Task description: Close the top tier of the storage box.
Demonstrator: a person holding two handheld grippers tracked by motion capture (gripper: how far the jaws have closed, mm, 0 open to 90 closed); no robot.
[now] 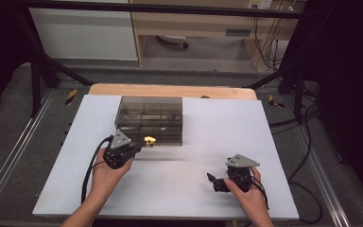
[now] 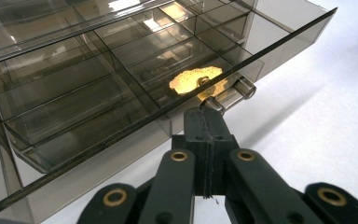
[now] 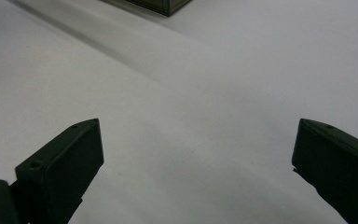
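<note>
A smoky clear compartment box stands on the white table top, past its middle. Its lid looks lifted a little at the front edge. A small gold piece lies in a front compartment, seen through the lid, and shows as a yellow spot in the high view. My left gripper is shut, its tips right at the lid's front edge beside two small clear knobs. Nothing shows between the jaws. My right gripper rests open near the front right, over bare table.
The box's dividers form several compartments, most with nothing visible in them. A corner of the box shows at the top of the right gripper view. Black frame bars flank the table, and cables trail on the floor at right.
</note>
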